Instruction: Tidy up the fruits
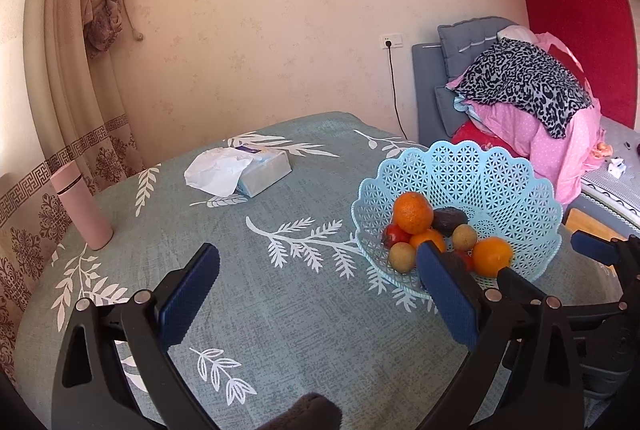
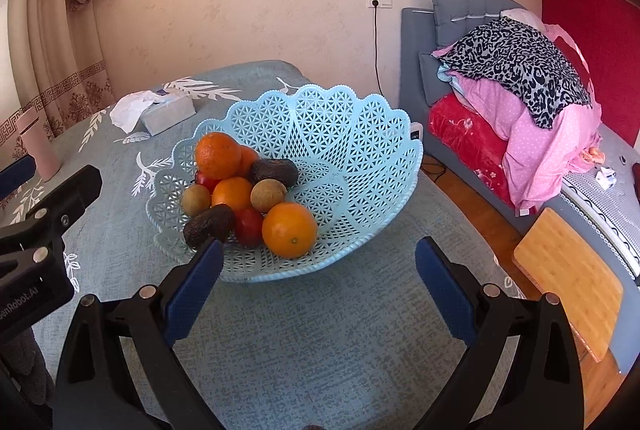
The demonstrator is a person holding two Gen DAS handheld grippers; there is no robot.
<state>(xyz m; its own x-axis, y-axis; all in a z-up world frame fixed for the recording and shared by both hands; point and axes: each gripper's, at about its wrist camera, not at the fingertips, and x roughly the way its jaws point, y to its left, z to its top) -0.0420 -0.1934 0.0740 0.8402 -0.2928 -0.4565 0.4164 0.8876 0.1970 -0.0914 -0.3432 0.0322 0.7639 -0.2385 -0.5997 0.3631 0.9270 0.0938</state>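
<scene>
Already the fruits (image 2: 256, 197) sit heaped in the blue basket (image 2: 360, 149) on the tabletop (image 2: 320, 330) — oranges, dark avocados, brown kiwis, red ones — and none lies loose on the cloth, so little seems left for you to do. Your right gripper (image 2: 318, 266) hangs just before the basket's near rim, tilted down, jaws apart and empty. Your left gripper (image 1: 318, 270) — spread wide, holding nothing — hovers beside the basket, tissue box (image 1: 264, 171) and pink bottle (image 1: 82, 205) beyond.
</scene>
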